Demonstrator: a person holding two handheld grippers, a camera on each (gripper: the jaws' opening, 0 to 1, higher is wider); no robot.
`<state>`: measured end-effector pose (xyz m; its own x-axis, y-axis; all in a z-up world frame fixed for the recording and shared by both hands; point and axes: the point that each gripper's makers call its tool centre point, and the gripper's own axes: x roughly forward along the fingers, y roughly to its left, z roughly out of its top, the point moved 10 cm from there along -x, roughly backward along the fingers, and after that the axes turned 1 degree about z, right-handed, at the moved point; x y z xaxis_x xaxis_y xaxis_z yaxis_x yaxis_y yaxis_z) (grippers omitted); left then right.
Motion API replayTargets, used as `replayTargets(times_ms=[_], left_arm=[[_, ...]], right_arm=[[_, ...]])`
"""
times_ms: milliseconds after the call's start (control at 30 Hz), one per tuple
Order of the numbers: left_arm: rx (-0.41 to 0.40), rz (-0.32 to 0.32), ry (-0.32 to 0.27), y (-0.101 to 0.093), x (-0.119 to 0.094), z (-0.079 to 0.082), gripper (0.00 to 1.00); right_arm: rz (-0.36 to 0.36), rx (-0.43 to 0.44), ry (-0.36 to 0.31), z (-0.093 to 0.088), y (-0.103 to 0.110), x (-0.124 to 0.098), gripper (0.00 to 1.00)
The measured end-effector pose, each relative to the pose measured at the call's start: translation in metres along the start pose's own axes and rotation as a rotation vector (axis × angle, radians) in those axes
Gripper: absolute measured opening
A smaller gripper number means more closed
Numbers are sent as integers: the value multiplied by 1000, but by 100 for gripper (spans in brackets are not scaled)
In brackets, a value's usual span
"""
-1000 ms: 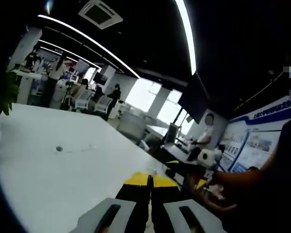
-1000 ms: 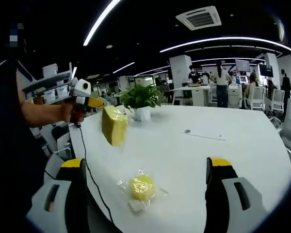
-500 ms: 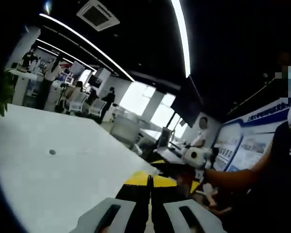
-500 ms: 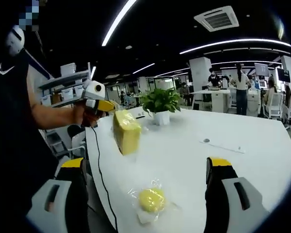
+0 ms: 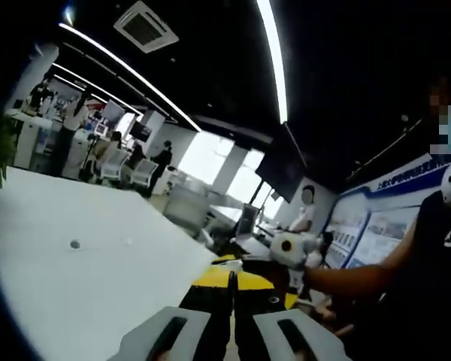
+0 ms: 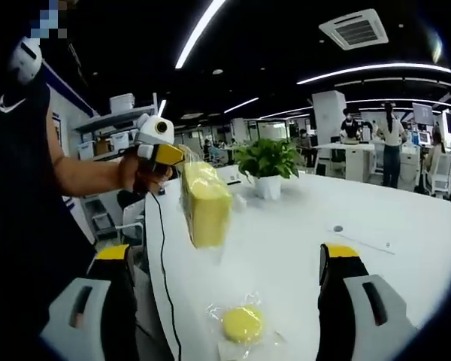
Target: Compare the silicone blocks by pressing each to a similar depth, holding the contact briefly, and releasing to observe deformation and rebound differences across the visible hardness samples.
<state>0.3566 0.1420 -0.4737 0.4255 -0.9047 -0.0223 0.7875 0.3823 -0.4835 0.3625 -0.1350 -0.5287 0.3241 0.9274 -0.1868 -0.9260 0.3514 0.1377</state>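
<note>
A rectangular yellow silicone block [image 6: 207, 201] in clear wrap hangs in the air above the white table [image 6: 316, 248]. My left gripper [image 6: 179, 159], held by a hand, is shut on the block's top edge. In the left gripper view its jaws [image 5: 231, 282] are pressed together. A round yellow block [image 6: 242, 325] in a clear bag lies on the table, below and between the wide-open jaws of my right gripper [image 6: 225, 254], apart from both. The right gripper [image 5: 282, 256] and the hand holding it appear at the right of the left gripper view.
A potted plant [image 6: 269, 162] stands further back on the table. The table edge [image 6: 161, 301] runs at the left, with a cable hanging beside it. The person's arm and dark shirt [image 6: 30, 195] are at the left. Desks, chairs and people stand in the background.
The left gripper with the hanging yellow block now sits nearer and larger in the right gripper view. The round block lies lower in that view. Both views have shifted with the hands.
</note>
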Motion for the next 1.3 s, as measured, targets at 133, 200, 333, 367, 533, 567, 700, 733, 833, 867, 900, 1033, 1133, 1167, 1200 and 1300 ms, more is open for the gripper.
replayTargets(times_ms=[133,200,333,367,533,567,700,733,833,867,900,1033,1133,1167,1200,1300], left_arm=[[-11,-22,-1,-4,2,2,0],[-5,-28,3,-7,3,2,0],[-5,-31,2,-8,4,1,0],[-7,-31,1,-9,4,1,0],[-10,-39,-4,-12,3,4,0],[-7,-40,-3,-13,2,4,0],[-9,-50,-3,-17,1,4,0],[-12,-52,-2,-18,1,4,0],[-21,-58,-1,-20,0,4,0],[-28,-63,0,-21,0,4,0],[-32,-68,1,-22,0,4,0],[-32,-76,0,-26,0,6,0],[-34,-80,-7,-27,0,9,0],[-36,-82,-10,-28,0,10,0],[-36,-85,-11,-30,0,11,0],[-30,-89,-9,-33,0,12,0]], right_arm=[[26,5,-27,5,1,3,93],[45,7,-35,6,3,5,89],[49,10,-33,2,5,7,89],[53,14,-35,2,5,7,89],[66,43,-49,6,9,6,88],[67,42,-51,7,9,6,87],[90,48,-67,12,8,10,82],[95,48,-69,14,8,12,80],[116,43,-85,19,10,18,79],[127,37,-92,21,12,20,78],[137,32,-94,24,13,22,76],[172,35,-103,28,16,28,69],[194,37,-115,30,19,32,63],[200,37,-117,30,20,32,62],[207,35,-120,31,22,33,60],[220,30,-135,32,24,34,55]])
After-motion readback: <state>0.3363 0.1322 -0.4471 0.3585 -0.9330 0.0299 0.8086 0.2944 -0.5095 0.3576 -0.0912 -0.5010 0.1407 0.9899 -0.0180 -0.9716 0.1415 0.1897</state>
